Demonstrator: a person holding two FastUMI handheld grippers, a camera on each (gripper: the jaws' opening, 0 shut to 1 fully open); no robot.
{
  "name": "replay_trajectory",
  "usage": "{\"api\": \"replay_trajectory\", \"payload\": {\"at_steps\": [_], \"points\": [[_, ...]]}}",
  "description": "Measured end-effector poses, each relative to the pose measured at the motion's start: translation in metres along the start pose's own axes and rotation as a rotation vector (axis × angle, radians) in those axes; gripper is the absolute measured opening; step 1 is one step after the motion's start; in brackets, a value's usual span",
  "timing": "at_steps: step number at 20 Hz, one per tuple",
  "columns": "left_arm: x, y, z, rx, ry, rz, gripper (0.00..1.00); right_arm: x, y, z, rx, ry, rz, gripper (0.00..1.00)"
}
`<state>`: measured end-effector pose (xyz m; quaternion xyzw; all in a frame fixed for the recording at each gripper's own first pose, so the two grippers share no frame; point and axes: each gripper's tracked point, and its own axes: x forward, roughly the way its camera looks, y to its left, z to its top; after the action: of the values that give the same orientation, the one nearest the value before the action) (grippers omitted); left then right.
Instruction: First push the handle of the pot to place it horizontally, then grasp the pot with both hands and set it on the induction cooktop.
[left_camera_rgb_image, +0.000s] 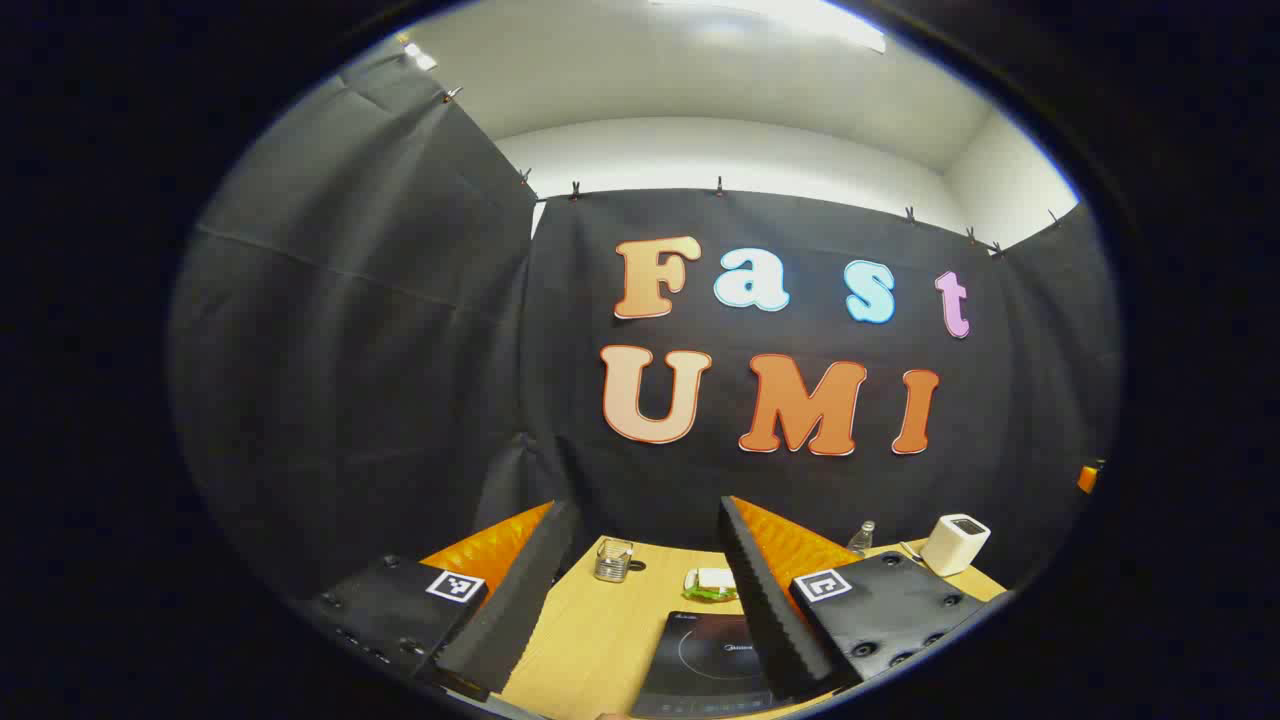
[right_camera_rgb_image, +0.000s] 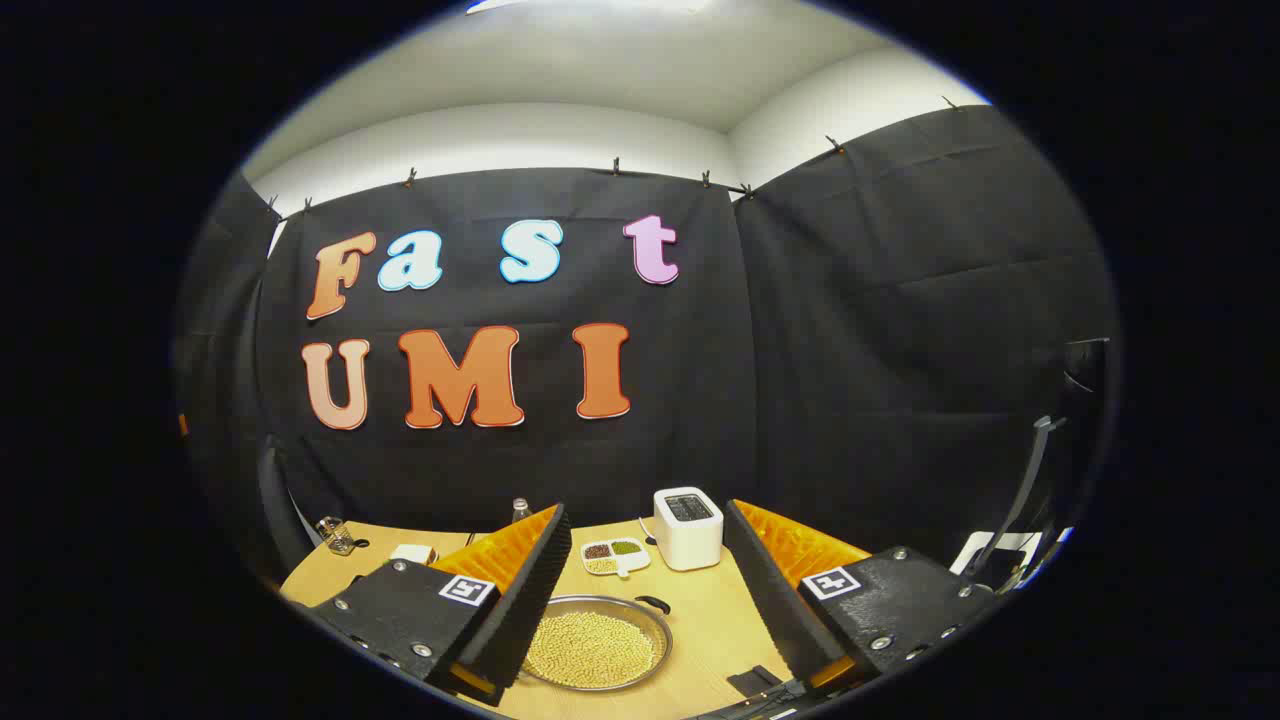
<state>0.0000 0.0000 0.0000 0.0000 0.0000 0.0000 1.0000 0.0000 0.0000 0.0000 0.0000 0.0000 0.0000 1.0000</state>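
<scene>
In the right gripper view a shallow metal pot (right_camera_rgb_image: 600, 648) full of yellow beans sits on the wooden table (right_camera_rgb_image: 705, 620), low between my fingers. My left-hand finger hides its left rim. A short dark handle (right_camera_rgb_image: 655, 604) juts from its far right rim. The right gripper (right_camera_rgb_image: 647, 512) hangs open above the pot and holds nothing. In the left gripper view the black induction cooktop (left_camera_rgb_image: 705, 655) lies flat on the table (left_camera_rgb_image: 590, 640), just ahead. The left gripper (left_camera_rgb_image: 645, 515) is open above the cooktop's near side, with nothing between its fingers.
A white toaster (right_camera_rgb_image: 688, 527) and a small divided dish (right_camera_rgb_image: 613, 556) stand behind the pot. A glass jar (left_camera_rgb_image: 612, 560), a small white dish with something green in it (left_camera_rgb_image: 712, 583), a bottle (left_camera_rgb_image: 862, 537) and the toaster (left_camera_rgb_image: 955, 543) line the table's far edge.
</scene>
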Motion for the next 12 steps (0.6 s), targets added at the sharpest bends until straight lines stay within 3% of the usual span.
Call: {"api": "replay_trajectory", "payload": {"at_steps": [1, 10, 12], "points": [[0.0, 0.002, 0.001, 0.006, 0.0, 0.007, 0.97, -0.001, -0.001, -0.002, -0.001, 0.01, 0.0, 0.96], [-0.002, 0.013, -0.005, 0.008, 0.009, 0.018, 0.97, -0.005, 0.001, -0.003, -0.016, 0.021, 0.005, 0.96], [-0.002, 0.014, -0.002, -0.003, 0.003, 0.019, 0.97, -0.005, 0.002, -0.005, -0.03, 0.026, 0.007, 1.0]]}}
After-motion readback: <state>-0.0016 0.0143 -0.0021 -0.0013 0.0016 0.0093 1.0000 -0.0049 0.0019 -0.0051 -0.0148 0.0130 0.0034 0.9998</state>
